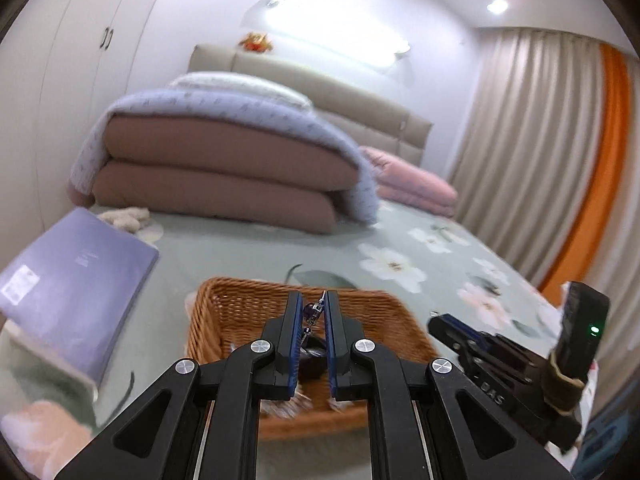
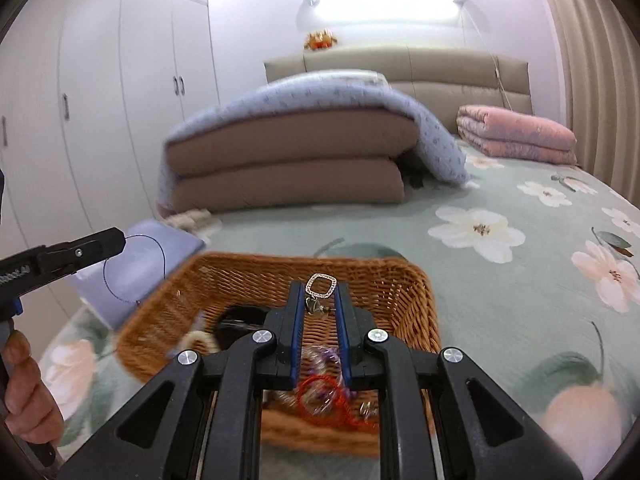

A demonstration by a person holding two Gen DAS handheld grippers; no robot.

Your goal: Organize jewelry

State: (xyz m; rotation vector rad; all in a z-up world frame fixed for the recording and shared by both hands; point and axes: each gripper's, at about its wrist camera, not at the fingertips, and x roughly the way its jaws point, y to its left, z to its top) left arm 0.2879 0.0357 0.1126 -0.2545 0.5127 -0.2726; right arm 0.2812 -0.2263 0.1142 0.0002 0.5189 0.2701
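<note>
A brown wicker basket [image 1: 224, 312] [image 2: 384, 280] sits on the floral bed. My left gripper [image 1: 313, 300] is shut on a purple-beaded piece of jewelry [image 1: 312, 314] above the basket. From the right wrist view the left gripper [image 2: 120, 238] holds a thin dark wire loop [image 2: 134, 268] hanging at the basket's left rim. My right gripper [image 2: 320, 286] is shut on a silver square-link pendant [image 2: 321, 285] over the basket. A red cord [image 2: 332, 400], clear beads and a dark object [image 2: 240, 320] lie inside the basket.
A purple flat box [image 1: 76, 284] lies left of the basket. Folded brown and blue quilts [image 1: 224, 168] are stacked at mid-bed, a pink quilt [image 2: 516, 136] at the right. Wardrobes [image 2: 120, 100] stand left, curtains [image 1: 540, 140] right.
</note>
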